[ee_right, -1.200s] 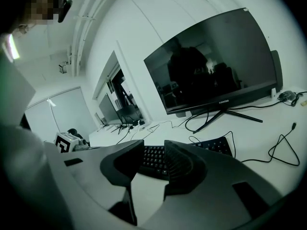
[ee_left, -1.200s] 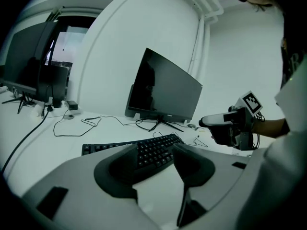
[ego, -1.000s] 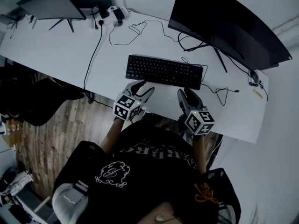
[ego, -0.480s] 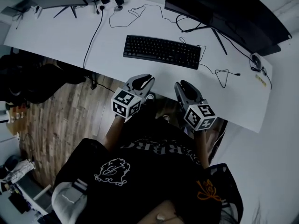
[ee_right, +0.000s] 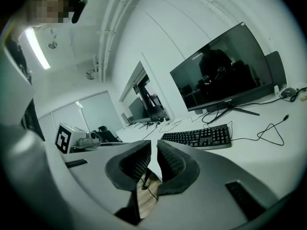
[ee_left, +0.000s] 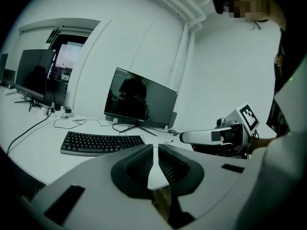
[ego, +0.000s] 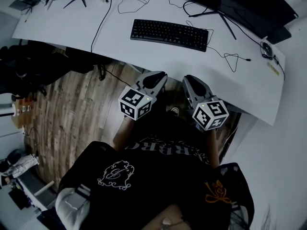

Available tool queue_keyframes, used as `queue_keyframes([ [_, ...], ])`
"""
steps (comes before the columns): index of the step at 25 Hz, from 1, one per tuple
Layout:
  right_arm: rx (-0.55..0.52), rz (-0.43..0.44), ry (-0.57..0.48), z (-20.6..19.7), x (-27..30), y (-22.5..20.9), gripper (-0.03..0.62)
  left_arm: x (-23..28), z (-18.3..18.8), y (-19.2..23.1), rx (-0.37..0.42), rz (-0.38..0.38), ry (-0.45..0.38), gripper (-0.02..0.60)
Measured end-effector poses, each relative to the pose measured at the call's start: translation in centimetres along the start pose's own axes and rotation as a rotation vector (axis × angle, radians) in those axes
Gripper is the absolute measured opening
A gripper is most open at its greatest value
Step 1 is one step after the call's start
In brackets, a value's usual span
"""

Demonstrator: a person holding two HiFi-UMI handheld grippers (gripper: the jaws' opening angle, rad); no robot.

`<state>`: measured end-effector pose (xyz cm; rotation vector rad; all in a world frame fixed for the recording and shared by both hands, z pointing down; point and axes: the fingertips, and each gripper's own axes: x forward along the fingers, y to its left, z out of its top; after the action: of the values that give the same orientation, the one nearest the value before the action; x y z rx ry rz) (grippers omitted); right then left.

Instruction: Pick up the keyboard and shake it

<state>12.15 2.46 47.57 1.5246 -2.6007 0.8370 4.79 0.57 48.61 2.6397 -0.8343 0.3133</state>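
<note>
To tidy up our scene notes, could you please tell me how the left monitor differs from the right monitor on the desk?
The right monitor stands just behind the keyboard; the left monitor stands at the desk's far left end, well away from it. The right monitor looks wider than the left monitor. Both are dark and rest on thin splayed legs.

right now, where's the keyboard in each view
head view: keyboard near the top, just right of centre.
left gripper view: keyboard left of centre, a little below the middle.
right gripper view: keyboard right of centre, a little below the middle.
shared landmark: the big dark monitor standing just behind it.
</note>
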Motion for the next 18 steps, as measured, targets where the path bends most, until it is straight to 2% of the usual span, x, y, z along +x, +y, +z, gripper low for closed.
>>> queue_keyframes([
  [6, 0.007, 0.020, -0.036, -0.5, -2.9, 0.6, 0.015, -1.2, -0.7, -3.1, 0.011, -0.003, -0.015, 0.044],
  [18, -0.004, 0.042, -0.033, -1.2, -6.0, 0.9, 0.015, -1.8, -0.6, -6.9, 0.040, -0.027, -0.027, 0.044],
])
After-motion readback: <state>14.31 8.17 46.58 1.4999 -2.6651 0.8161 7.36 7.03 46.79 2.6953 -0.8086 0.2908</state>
